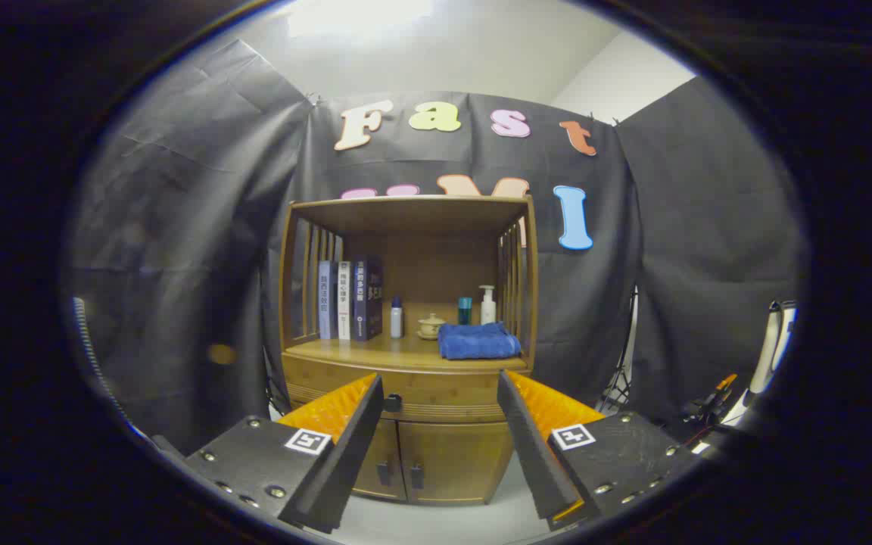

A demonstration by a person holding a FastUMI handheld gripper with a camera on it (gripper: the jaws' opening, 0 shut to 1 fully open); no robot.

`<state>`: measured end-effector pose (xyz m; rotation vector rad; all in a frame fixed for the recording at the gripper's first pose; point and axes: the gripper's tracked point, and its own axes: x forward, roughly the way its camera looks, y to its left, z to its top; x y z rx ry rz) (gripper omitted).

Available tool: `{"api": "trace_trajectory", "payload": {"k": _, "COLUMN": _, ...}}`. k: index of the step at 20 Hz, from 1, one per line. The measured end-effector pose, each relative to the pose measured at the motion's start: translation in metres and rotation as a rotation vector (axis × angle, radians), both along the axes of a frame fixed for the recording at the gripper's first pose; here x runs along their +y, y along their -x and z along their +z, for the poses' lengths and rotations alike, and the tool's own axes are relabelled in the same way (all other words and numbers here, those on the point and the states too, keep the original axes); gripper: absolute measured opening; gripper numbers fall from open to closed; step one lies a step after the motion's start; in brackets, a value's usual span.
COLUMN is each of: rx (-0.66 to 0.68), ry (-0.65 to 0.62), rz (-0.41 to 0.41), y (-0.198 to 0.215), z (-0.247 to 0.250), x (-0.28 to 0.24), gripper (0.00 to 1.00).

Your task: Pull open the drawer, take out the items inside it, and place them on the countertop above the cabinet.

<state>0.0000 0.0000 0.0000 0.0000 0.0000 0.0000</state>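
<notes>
A wooden cabinet (406, 378) stands against the booth wall, some way ahead of my gripper (440, 386). Its drawer (436, 395) is closed, with a small dark knob (393, 402) just inside the left fingertip. The countertop (375, 351) above the drawer carries several upright books (345, 300), a small bottle (397, 318), a little lidded pot (431, 326), a teal bottle (465, 310), a pump bottle (487, 305) and a folded blue towel (478, 341). My gripper is open, its fingers wide apart with nothing between them. The drawer's contents are hidden.
Below the drawer are two closed cabinet doors (421, 458) with dark handles. A slatted shelf frame with a wooden top (413, 206) encloses the countertop. Stands and cables (708, 405) crowd the floor to the right of the cabinet.
</notes>
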Motion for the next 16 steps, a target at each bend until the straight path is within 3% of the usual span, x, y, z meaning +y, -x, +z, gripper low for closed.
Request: {"api": "trace_trajectory", "payload": {"k": 16, "rx": -0.049, "ry": -0.006, "rz": -0.02, "y": 0.019, "z": 0.024, "x": 0.013, "gripper": 0.91}}
